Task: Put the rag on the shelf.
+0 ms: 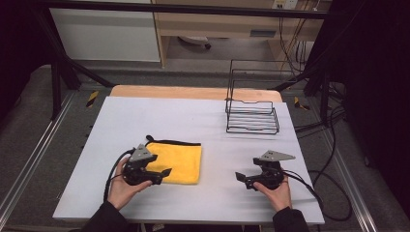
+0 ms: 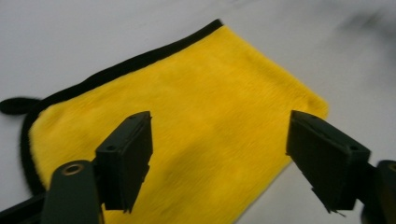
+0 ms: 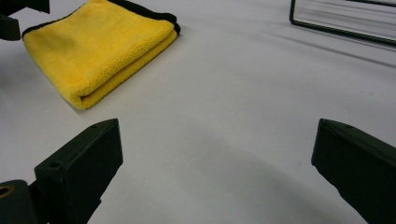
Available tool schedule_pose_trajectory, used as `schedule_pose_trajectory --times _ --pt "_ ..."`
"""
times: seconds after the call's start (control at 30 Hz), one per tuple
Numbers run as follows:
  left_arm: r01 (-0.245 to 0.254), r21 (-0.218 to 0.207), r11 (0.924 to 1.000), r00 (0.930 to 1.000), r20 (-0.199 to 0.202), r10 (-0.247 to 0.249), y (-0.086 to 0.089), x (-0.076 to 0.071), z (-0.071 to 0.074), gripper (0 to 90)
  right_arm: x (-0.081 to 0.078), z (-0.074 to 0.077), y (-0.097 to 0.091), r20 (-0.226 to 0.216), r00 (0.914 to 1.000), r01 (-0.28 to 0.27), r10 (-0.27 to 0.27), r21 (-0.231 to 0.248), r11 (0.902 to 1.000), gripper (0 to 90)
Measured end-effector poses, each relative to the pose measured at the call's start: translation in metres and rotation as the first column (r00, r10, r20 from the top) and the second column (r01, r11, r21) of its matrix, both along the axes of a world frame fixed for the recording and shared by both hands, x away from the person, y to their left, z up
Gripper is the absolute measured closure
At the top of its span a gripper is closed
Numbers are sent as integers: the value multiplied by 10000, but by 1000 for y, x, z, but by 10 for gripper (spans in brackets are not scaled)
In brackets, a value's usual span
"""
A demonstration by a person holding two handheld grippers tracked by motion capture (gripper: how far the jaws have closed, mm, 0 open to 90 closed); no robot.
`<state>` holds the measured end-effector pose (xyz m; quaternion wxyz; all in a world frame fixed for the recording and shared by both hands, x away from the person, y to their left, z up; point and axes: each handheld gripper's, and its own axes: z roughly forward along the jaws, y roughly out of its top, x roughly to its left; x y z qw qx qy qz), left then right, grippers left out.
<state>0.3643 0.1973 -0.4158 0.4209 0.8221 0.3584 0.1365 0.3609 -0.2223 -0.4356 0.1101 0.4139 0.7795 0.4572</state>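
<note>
A folded yellow cloth (image 1: 180,161) with a black hem lies on the white table (image 1: 193,121), left of the middle. My left gripper (image 1: 164,176) hovers over the cloth's near left corner, open, its jaws spread above the yellow cloth (image 2: 187,135) with nothing between them. My right gripper (image 1: 241,179) is held near the front right of the table, open and pointing left over bare table (image 3: 224,154). In the right gripper view the yellow cloth (image 3: 100,46) lies ahead at the upper left, apart from the jaws.
A black wire rack (image 1: 252,107) stands at the back right of the table; its lower bar (image 3: 341,25) crosses the right gripper view's top right. Black cables (image 1: 329,188) trail off the table's right edge. Metal frame posts surround the table.
</note>
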Motion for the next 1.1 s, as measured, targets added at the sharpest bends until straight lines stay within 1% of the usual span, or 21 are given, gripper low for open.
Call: schedule_pose_trajectory --times 0.07,0.1,0.13,0.2,0.27,0.37,0.4,0.47,0.5,0.53,0.57,0.6,0.63,0.7,0.73,0.8,0.87,0.9,1.0,1.03,1.1 --pt "-215 127 9997 9997 66 214 14 -2 -3 170 0 1 8 11 10000 -79 79 -104 9999 26" --pt "-360 148 9992 9993 61 359 28 -3 -6 163 0 2 11 32 9999 -108 109 -188 9998 27" --pt "-360 148 9992 9993 61 359 28 -3 -6 154 0 3 16 49 10000 -86 87 -227 9997 26" --pt "-496 -5 9988 9988 14 496 40 -5 -7 141 0 4 20 66 10000 -56 57 -244 9997 27" --pt "-687 -181 9975 9976 -31 687 55 -5 -8 118 1 8 33 135 9999 -35 39 -289 9996 29" --pt "-790 -261 9965 9969 43 791 63 -6 -7 99 1 9 43 102 9999 -37 40 -285 9996 34" --pt "-872 -304 9957 9961 90 875 67 -6 -7 95 2 9 55 38 9999 -143 144 -301 9994 50" --pt "-904 -374 9952 9958 116 909 74 -6 -7 95 2 9 59 -18 9998 -198 197 -285 9994 63" --pt "-963 -411 9945 9952 130 969 77 -6 -7 91 1 8 70 -118 9987 -504 501 -279 9983 103" --pt "-1012 -426 9940 9947 135 1018 79 -6 -6 91 1 8 70 -118 9987 -504 501 -279 9983 103" --pt "-1111 -428 9929 9937 125 1118 83 -6 -7 91 0 7 83 -240 9969 -757 751 -248 9968 142" --pt "-1182 -482 9918 9929 99 1188 84 -5 -7 91 0 7 83 -240 9969 -757 751 -248 9968 142" --pt "-1211 -485 9915 9925 88 1217 86 -5 -7 91 -2 6 92 -347 9961 -822 815 -202 9964 188" --pt "-1288 -465 9906 9915 117 1295 89 -5 -7 91 -2 5 97 -386 9956 -856 850 -165 9962 205" --pt "-1316 -464 9902 9911 122 1323 91 -5 -7 91 -3 3 106 -555 9948 -858 852 -87 9963 251" --pt "-1390 -531 9889 9901 120 1398 93 -5 -7 91 -4 1 111 -594 9939 -927 924 -19 9957 280" --pt "-1454 -535 9879 9892 95 1461 95 -5 -8 90 -5 -3 123 -692 9931 -961 945 -195 9952 351" --pt "-1483 -528 9875 9888 70 1489 95 -4 -8 90 -5 -3 123 -692 9931 -961 945 -195 9952 351" --pt "-1529 -505 9869 9882 52 1534 97 -4 -9 91 -4 -8 133 -792 9923 -984 954 -357 9945 415" --pt "-1538 -509 9868 9880 54 1542 97 -4 -9 91 -4 -10 138 -937 9917 -911 877 -322 9953 462" --pt "-1549 -506 9866 9878 54 1554 97 -4 -9 91 -4 -11 140 -916 9924 -853 819 -337 9958 484"
